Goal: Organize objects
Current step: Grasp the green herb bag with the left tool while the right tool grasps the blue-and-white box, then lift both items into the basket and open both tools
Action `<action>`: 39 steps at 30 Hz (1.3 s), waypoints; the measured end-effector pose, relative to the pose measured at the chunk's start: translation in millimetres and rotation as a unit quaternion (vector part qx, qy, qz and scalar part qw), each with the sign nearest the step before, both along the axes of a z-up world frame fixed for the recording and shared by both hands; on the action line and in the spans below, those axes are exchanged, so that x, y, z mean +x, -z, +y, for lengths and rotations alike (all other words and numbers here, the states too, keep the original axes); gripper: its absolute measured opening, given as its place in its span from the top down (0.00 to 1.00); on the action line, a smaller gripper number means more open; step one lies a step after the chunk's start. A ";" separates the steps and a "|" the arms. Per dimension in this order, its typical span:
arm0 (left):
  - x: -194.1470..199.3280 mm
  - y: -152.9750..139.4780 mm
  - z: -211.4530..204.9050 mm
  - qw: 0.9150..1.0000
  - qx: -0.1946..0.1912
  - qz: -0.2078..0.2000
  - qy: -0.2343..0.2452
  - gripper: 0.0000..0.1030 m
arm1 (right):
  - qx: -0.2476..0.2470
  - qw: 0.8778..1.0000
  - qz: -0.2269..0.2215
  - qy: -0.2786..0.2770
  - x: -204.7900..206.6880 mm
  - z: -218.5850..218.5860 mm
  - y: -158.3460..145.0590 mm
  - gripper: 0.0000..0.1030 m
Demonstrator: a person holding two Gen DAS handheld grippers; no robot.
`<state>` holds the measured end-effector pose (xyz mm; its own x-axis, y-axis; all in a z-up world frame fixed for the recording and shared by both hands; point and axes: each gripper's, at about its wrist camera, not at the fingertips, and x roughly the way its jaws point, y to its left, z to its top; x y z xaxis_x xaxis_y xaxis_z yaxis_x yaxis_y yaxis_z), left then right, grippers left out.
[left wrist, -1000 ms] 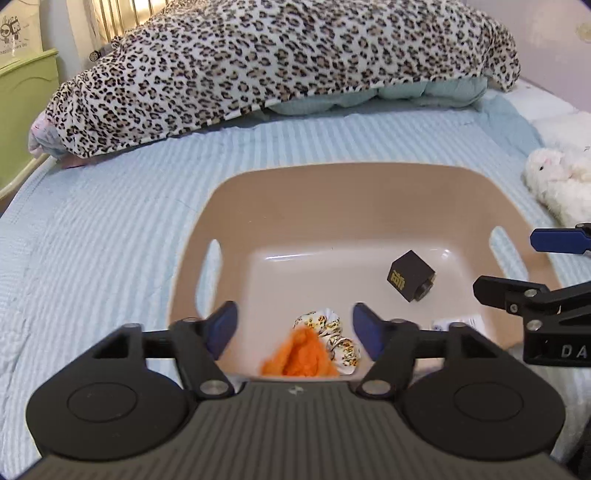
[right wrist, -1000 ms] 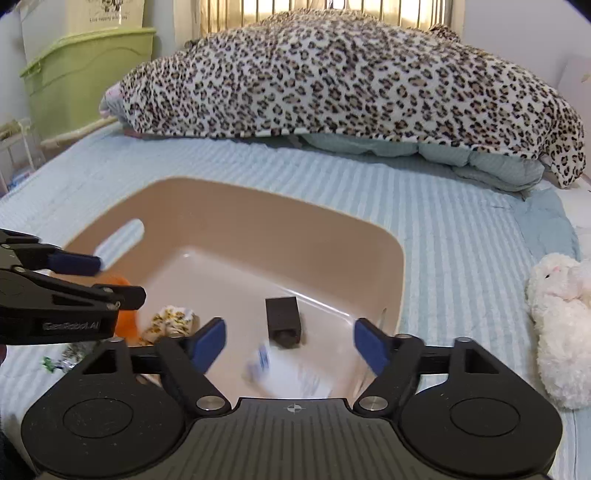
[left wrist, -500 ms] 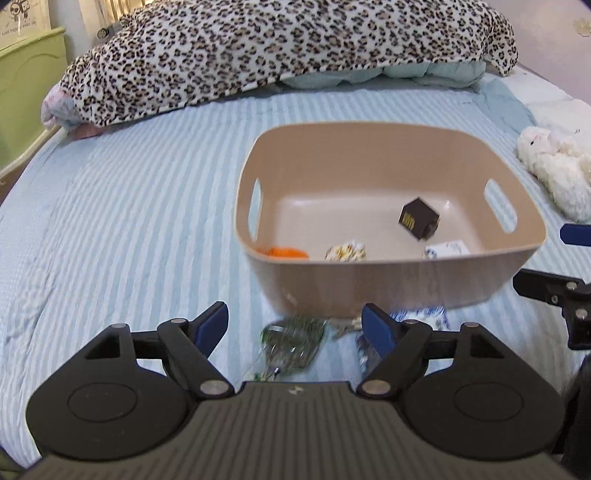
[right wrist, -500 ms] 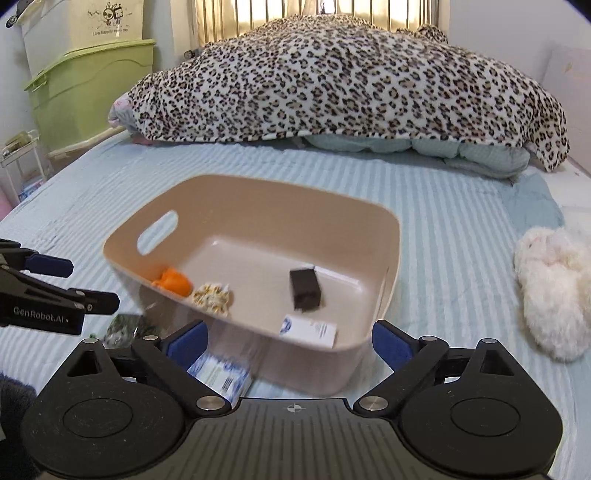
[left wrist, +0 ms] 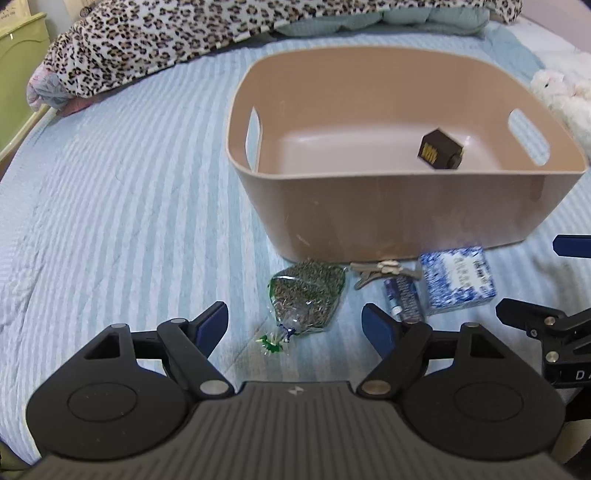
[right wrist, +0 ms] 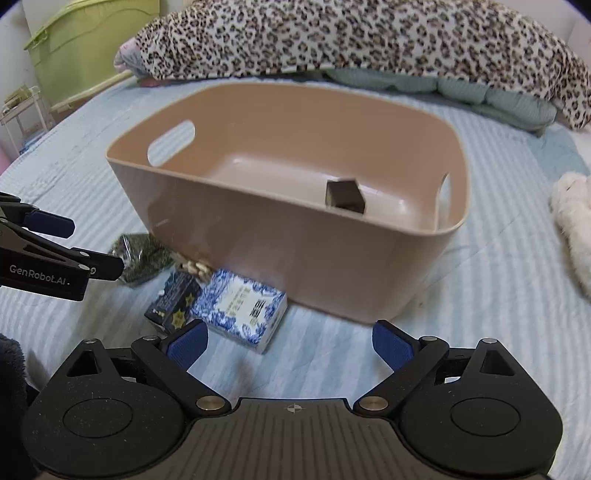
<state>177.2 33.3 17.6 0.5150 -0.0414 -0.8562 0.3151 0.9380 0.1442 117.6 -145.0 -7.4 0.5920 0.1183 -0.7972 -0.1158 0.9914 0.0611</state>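
A tan plastic bin [left wrist: 406,214] [right wrist: 295,258] stands on the striped bed with a small dark cube [left wrist: 439,149] [right wrist: 344,195] inside. In front of it lie a clear bag of green-brown bits [left wrist: 306,295] [right wrist: 142,256], a tan hair clip [left wrist: 384,268] [right wrist: 194,266], a small dark blue box [left wrist: 402,299] [right wrist: 173,302] and a blue-and-white patterned box [left wrist: 458,280] [right wrist: 242,304]. My left gripper [left wrist: 295,325] is open and empty, just short of the bag. My right gripper [right wrist: 290,341] is open and empty, just short of the patterned box.
A leopard-print blanket [left wrist: 184,33] [right wrist: 351,37] lies across the far side of the bed. A white plush toy [left wrist: 565,92] [right wrist: 576,221] lies to the right of the bin. Green storage bins [right wrist: 85,48] stand off the bed at the left.
Both grippers have pulled back from above the bin and dropped low towards the bed. The loose items in front of the bin have come into view. The bin's floor is now mostly hidden.
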 end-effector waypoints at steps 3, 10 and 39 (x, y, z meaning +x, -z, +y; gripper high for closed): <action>7.2 9.8 3.2 1.000 0.001 0.011 -0.002 0.22 | 0.008 1.000 0.011 0.002 5.4 3.1 8.9 0.06; 23.5 28.1 10.3 1.000 -0.002 0.028 -0.008 0.22 | 0.043 0.998 0.030 0.016 22.1 7.8 22.3 0.06; 9.1 14.2 30.4 0.997 -0.064 0.039 -0.016 0.71 | 0.027 0.999 0.029 0.020 16.7 14.2 19.2 0.35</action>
<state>186.2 63.7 3.4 0.4500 -0.1369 -0.8825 0.2901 0.9570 -0.0006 134.3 -130.8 -26.6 0.5493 0.1393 -0.8240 -0.0712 0.9902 0.1199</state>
